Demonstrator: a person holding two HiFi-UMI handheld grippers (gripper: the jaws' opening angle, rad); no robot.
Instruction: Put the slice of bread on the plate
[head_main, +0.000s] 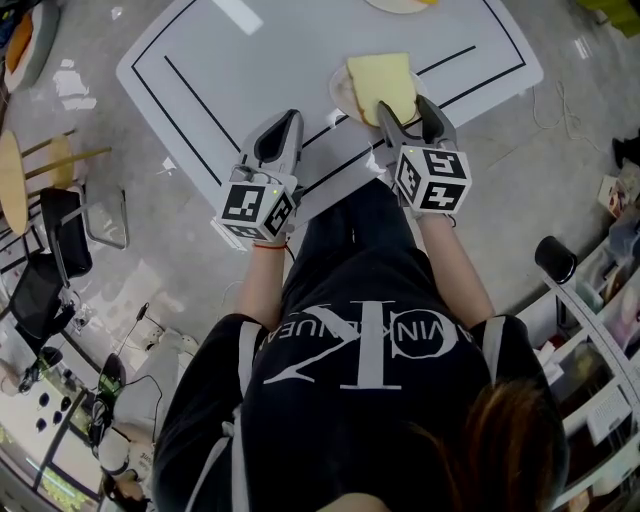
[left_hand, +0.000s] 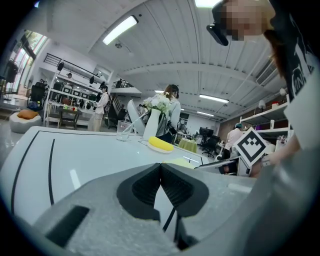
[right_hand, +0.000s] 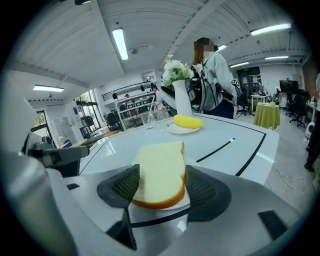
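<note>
A pale slice of bread (head_main: 381, 84) with a brown crust lies flat on a small white plate (head_main: 338, 92) near the front edge of the white table (head_main: 230, 60). My right gripper (head_main: 407, 112) is open, one jaw on each side of the slice's near end. In the right gripper view the bread (right_hand: 160, 165) rests on the plate (right_hand: 172, 206) between the dark pads (right_hand: 202, 187). My left gripper (head_main: 285, 120) hovers over the table's front edge to the left, apart from the plate. It is shut, with its tips (left_hand: 160, 166) meeting and nothing between them.
A second plate with a yellow item (right_hand: 186, 122) stands farther back on the table, beside a white vase of flowers (right_hand: 181, 95) and a glass (left_hand: 124, 131). Black chairs (head_main: 60, 230) stand left of the table and shelving (head_main: 600, 300) on the right. People stand in the background.
</note>
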